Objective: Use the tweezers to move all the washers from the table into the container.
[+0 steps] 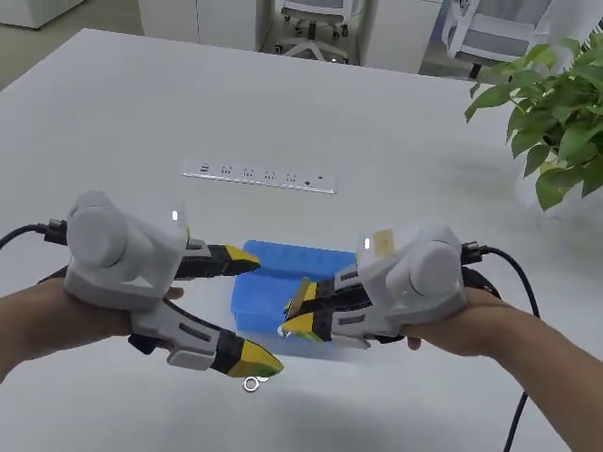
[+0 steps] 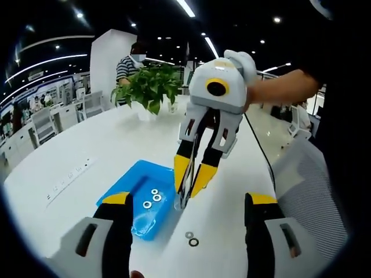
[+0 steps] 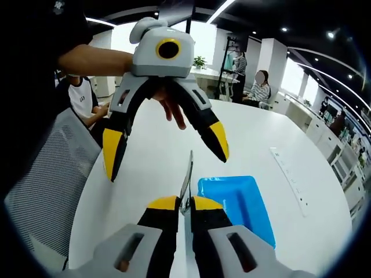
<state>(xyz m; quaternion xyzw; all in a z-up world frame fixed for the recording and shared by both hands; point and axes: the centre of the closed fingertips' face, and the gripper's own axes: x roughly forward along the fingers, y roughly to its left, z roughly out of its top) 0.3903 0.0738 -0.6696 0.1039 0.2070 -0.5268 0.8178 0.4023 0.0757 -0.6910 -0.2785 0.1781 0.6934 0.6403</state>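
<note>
two loose washers (image 2: 192, 238) on table (image 1: 396, 169), nearest, just outside container's near edge. left gripper (image 1: 267, 313) hovers by them, jaws spread wide, empty. right gripper (image 3: 185, 201) jaws pinched tight on tweezers (image 3: 188, 174), tips down beside blue container (image 1: 283, 268); stored washers (image 2: 152, 198) lie inside. likely step: pick next washer. straddle one washer only, squeeze gently, lift straight, keep left jaws out of path. beyond: power strip (image 1: 259, 176), plant (image 1: 556, 113).
</note>
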